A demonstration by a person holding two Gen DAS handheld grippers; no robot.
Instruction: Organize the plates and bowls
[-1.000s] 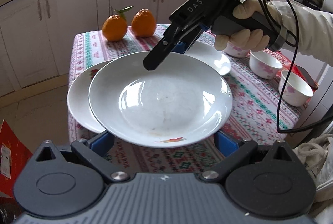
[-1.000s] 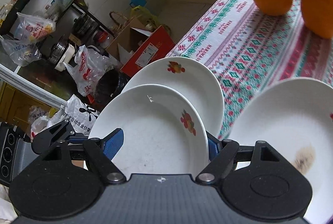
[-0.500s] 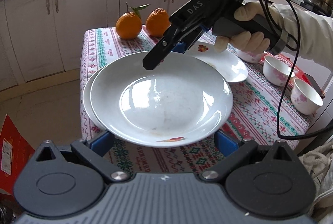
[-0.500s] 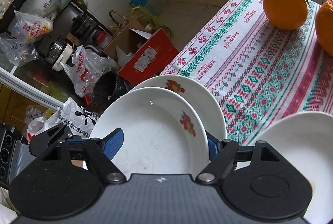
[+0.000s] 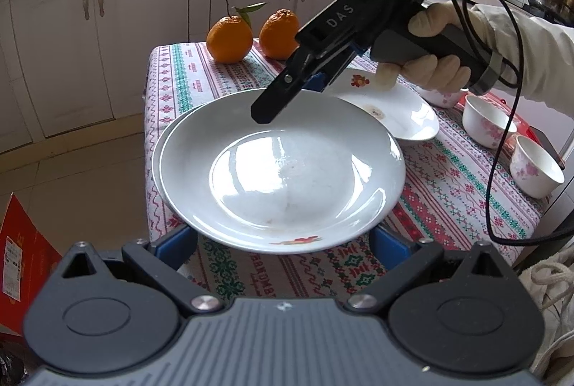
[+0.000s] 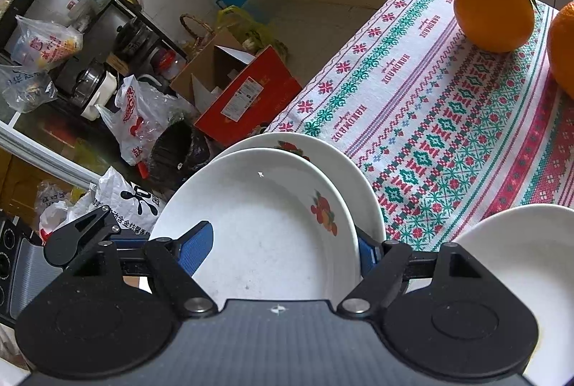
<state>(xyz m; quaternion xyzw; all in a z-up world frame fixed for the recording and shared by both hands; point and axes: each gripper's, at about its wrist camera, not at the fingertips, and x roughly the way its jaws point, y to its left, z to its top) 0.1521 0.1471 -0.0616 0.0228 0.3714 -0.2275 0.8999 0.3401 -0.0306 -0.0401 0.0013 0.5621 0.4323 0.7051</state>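
The left gripper (image 5: 283, 239) and the right gripper (image 6: 283, 248) each pinch opposite rims of one white fruit-print plate (image 5: 280, 170), held just above a matching plate (image 6: 323, 153) lying at the corner of the patterned tablecloth (image 6: 448, 135). Near them lie a third plate (image 5: 398, 113), two floral bowls (image 5: 488, 120) and two oranges (image 5: 229, 39).

Upper plate (image 5: 283, 170): white, fruit decal, lying level over a second plate (image 5: 158, 149), whose rim is showing at 9 o'clock. Third plate (image 5: 398, 113) sitting at 2 o'clock; floral bowls (image 5: 488, 120) resting at 3 o'clock.
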